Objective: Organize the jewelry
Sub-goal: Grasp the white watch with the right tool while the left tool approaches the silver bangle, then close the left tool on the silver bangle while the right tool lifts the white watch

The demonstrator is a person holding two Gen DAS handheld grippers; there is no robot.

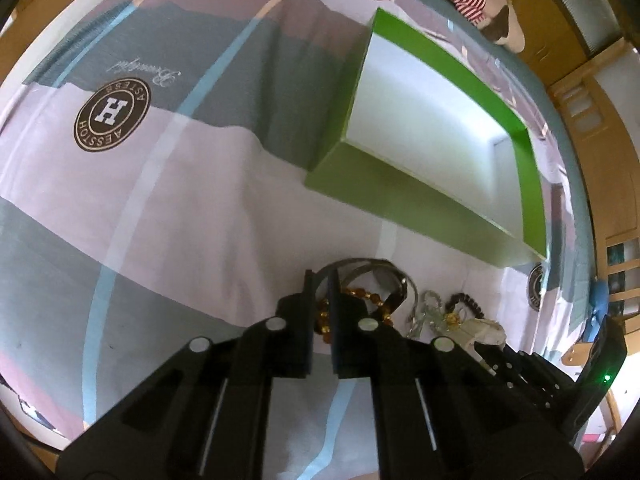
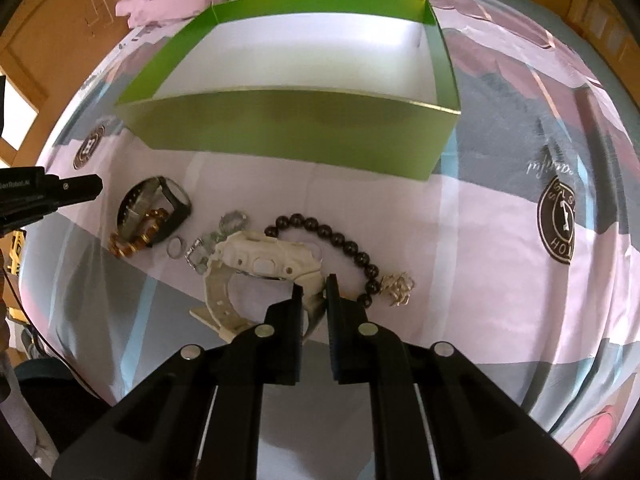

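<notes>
My right gripper (image 2: 314, 286) has its jaws narrowed around the edge of the white watch (image 2: 264, 260), apparently clamped on it; the watch lies on the bed (image 2: 500, 280) on its side, long axis running left to right. My left gripper (image 1: 320, 280) sits with a narrow gap over the amber bead bracelet (image 1: 360, 300) and black watch (image 1: 372, 268); I cannot tell whether it grips anything. Right of the white watch, a dark bead bracelet (image 2: 340, 240) curves away. Farther off, the open green box (image 2: 288, 128) stands with its long side facing me.
</notes>
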